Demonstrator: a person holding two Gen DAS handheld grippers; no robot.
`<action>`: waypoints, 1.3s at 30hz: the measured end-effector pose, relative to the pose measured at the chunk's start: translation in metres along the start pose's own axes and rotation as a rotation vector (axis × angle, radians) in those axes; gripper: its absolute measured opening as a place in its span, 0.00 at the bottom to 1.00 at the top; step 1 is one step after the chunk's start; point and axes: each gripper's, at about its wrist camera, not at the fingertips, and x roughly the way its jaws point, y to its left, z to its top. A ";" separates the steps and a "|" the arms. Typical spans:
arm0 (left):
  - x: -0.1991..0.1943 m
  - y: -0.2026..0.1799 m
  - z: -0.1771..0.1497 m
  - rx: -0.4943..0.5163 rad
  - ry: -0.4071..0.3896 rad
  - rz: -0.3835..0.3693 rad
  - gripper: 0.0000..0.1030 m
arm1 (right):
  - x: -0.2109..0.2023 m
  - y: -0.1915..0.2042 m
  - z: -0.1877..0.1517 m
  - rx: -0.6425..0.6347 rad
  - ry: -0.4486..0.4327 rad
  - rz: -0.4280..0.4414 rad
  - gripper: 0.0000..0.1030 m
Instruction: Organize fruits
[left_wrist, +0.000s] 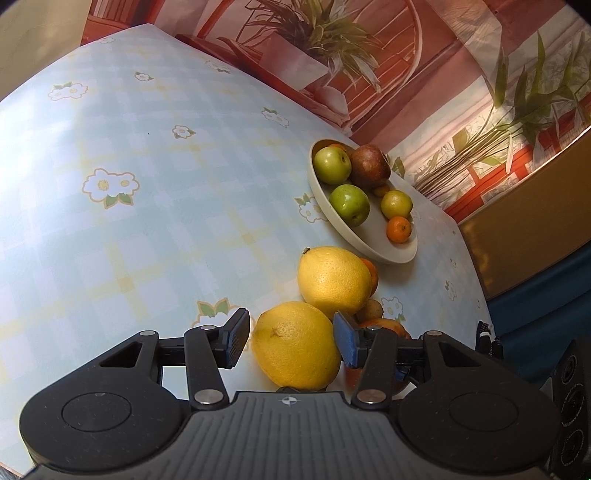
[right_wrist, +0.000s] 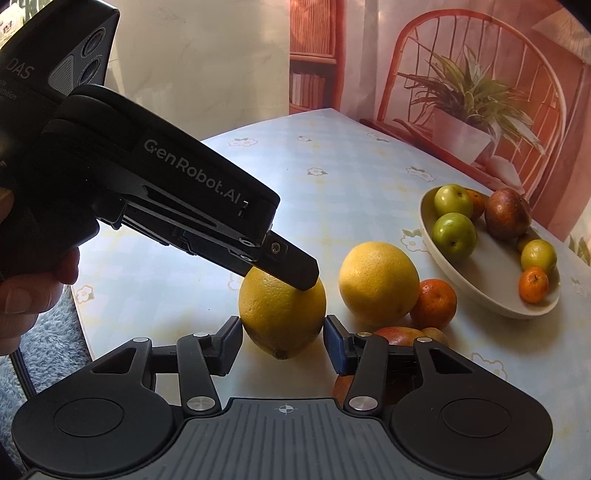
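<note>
Lemon (right_wrist: 282, 314) is flanked on the tablecloth (left_wrist: 129, 221) by both grippers — the right gripper (right_wrist: 282, 343) part-open with a pad at each side, the left gripper (left_wrist: 291, 341) likewise, though firm clamping cannot be told. Beyond a second lemon (right_wrist: 378, 282), green apples, a brown fruit and a mandarin are held in the bowl (right_wrist: 491, 291) — loose fruit lies beside it.

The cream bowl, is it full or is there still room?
Partly full: the cream bowl holds several fruits, with bare floor showing beside the small orange.
</note>
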 end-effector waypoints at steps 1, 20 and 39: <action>0.001 0.000 0.000 -0.005 0.001 -0.002 0.51 | 0.000 0.000 -0.001 0.001 -0.002 0.001 0.43; -0.009 -0.015 0.006 0.037 -0.043 -0.004 0.51 | -0.015 -0.005 0.001 0.024 -0.086 0.004 0.42; 0.006 -0.121 0.089 0.234 -0.098 -0.049 0.50 | -0.060 -0.097 0.046 0.097 -0.260 -0.097 0.42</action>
